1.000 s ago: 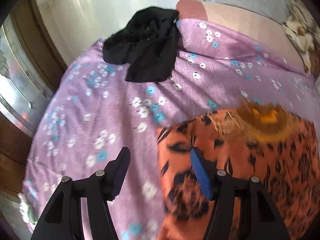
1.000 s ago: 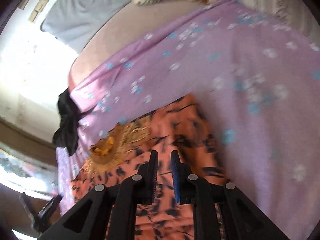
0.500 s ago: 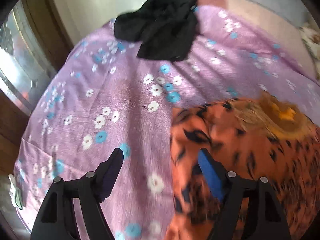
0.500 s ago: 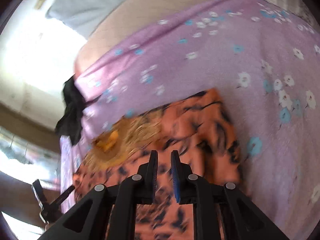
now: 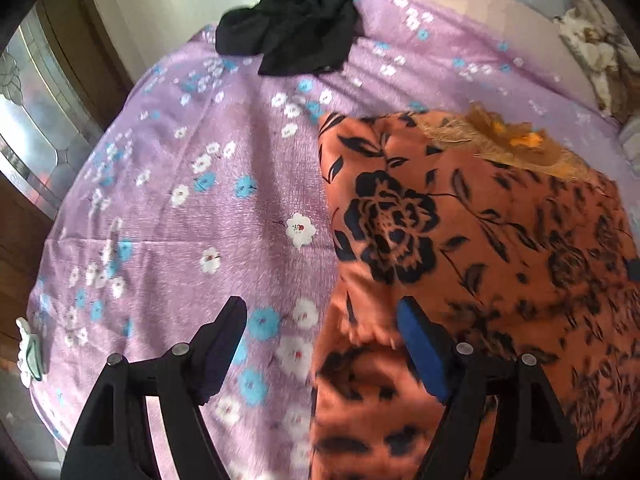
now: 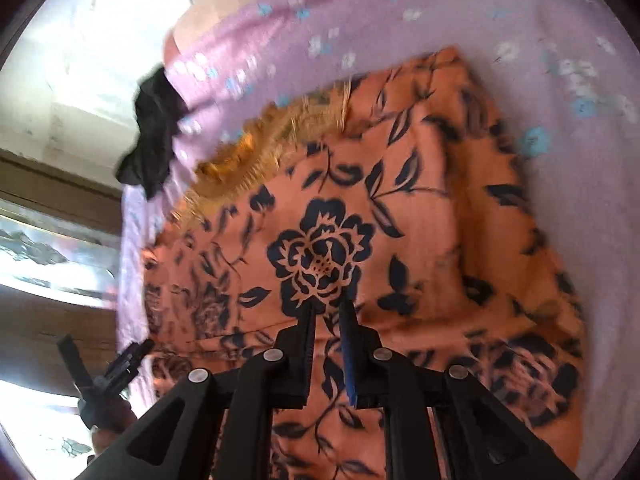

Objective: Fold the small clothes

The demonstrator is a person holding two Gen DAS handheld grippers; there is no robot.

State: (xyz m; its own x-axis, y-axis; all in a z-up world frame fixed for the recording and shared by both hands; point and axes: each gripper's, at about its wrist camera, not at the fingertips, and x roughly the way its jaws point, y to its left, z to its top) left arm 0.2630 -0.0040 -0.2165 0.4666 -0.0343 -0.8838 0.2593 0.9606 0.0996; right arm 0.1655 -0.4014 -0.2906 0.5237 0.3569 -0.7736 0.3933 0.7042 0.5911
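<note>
An orange garment (image 5: 480,240) with black flower print and a mustard fringed neckline (image 5: 496,140) lies spread on the purple floral bedsheet (image 5: 200,200). My left gripper (image 5: 320,340) is open, straddling the garment's left edge low over the bed. In the right wrist view the same garment (image 6: 360,220) fills the middle. My right gripper (image 6: 330,320) hovers over its lower middle with the jaws nearly closed and a narrow gap between them; nothing is visibly pinched. The left gripper also shows in the right wrist view (image 6: 108,368).
A crumpled black garment (image 5: 296,36) lies at the far edge of the bed; it also shows in the right wrist view (image 6: 154,128). A wooden frame with glass (image 5: 36,112) borders the bed on the left. A patterned pillow (image 5: 592,48) lies at the far right.
Both grippers have dropped closer to the orange garment. The left stayed open at its left edge. The right moved in over the flower print, jaws unchanged.
</note>
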